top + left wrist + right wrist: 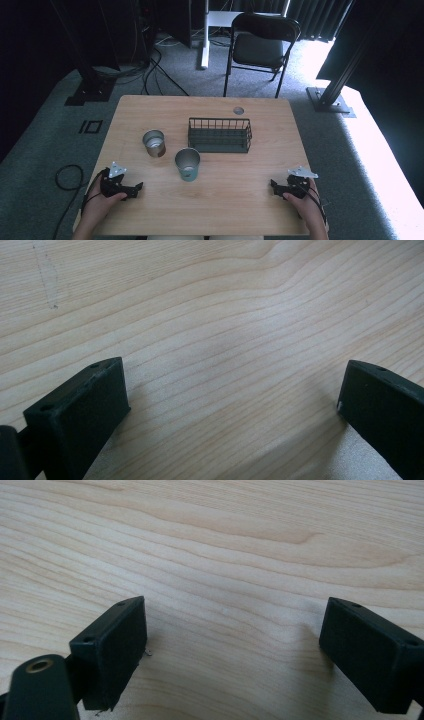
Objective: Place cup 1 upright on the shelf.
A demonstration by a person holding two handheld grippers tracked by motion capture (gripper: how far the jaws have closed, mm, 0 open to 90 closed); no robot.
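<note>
Right now both your claws rest low on the near edge of the bench (220,210), and neither holds anything. Your left claw (136,188) sits at the near left corner with its jaws spread wide over bare wood; the left gripper view confirms that. Your right claw (274,184) sits at the near right, jaws just as wide apart and empty.

The two cups stand upright, mouths up, ahead of your left side. The green cup (187,164) is the nearer one, forward and to the right of the left claw. The steel cup (154,143) stands farther back and a little left of it, apart from it. The basket (220,135) lies behind the green cup with its long axis running across the bench.

Your left claw is plainly nearer both cups; I judge the right one better placed for the basket's right end.
</note>
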